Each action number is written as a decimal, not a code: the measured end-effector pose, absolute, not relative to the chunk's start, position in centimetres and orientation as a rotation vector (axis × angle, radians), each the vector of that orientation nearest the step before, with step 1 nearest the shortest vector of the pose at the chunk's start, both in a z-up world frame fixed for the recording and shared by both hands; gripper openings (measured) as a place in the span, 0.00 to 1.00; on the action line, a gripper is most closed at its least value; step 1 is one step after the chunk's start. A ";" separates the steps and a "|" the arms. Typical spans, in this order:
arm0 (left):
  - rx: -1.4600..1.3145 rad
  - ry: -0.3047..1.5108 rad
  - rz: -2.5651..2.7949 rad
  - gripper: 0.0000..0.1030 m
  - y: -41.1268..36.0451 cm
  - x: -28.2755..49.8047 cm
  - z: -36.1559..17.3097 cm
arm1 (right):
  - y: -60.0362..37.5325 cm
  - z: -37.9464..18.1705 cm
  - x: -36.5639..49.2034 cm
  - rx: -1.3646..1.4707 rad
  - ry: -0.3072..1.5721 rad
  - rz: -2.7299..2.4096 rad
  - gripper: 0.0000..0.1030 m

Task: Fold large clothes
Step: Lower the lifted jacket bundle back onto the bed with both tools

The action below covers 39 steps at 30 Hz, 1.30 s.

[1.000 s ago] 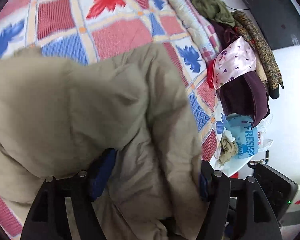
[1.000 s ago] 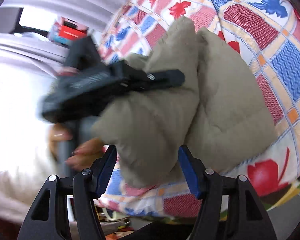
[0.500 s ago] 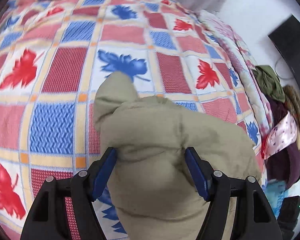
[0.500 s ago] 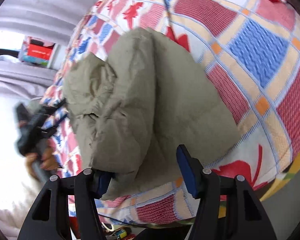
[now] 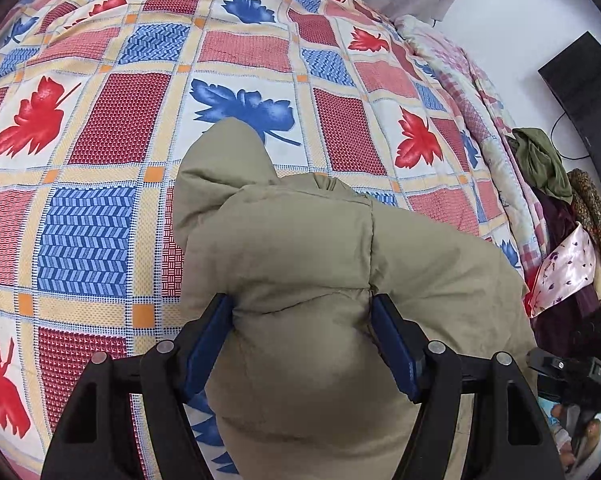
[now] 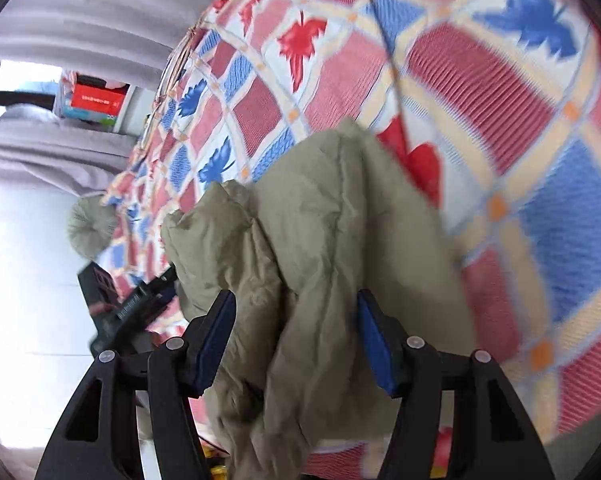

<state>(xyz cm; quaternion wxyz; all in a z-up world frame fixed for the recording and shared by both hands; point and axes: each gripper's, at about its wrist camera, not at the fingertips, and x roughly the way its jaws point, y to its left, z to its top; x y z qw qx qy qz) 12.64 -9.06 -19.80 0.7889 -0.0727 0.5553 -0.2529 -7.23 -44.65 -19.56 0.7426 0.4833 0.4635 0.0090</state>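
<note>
A puffy khaki jacket (image 5: 300,248) lies bunched on the leaf-patterned bedspread (image 5: 100,128). My left gripper (image 5: 302,304) is shut on a thick fold of it, both blue pads (image 5: 392,352) pressing into the padding. In the right wrist view the same jacket (image 6: 332,220) hangs in crumpled folds over the bed's edge. My right gripper (image 6: 295,298) is shut on that bundle. The left gripper (image 6: 132,308) shows at the lower left of that view, against the jacket. The right gripper (image 5: 572,372), with a hand under it, shows at the left view's lower right.
A heap of other clothes (image 5: 556,240) sits along the bed's right edge, below a black panel (image 5: 580,80) on the white wall. In the right wrist view a grey curtain (image 6: 80,20), a red box (image 6: 96,100) and a round khaki tuft (image 6: 90,228) lie beyond the bed.
The left view has swung from the spread jacket and clothes heap toward the open bedspread, the jacket now bunched between its pads. In the right view the left gripper has drawn away to the lower left.
</note>
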 end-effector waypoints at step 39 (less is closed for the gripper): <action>0.105 1.170 -0.573 0.77 -19.9 10.2 -20.4 | -36.6 -14.7 -10.8 0.490 1.166 0.029 0.08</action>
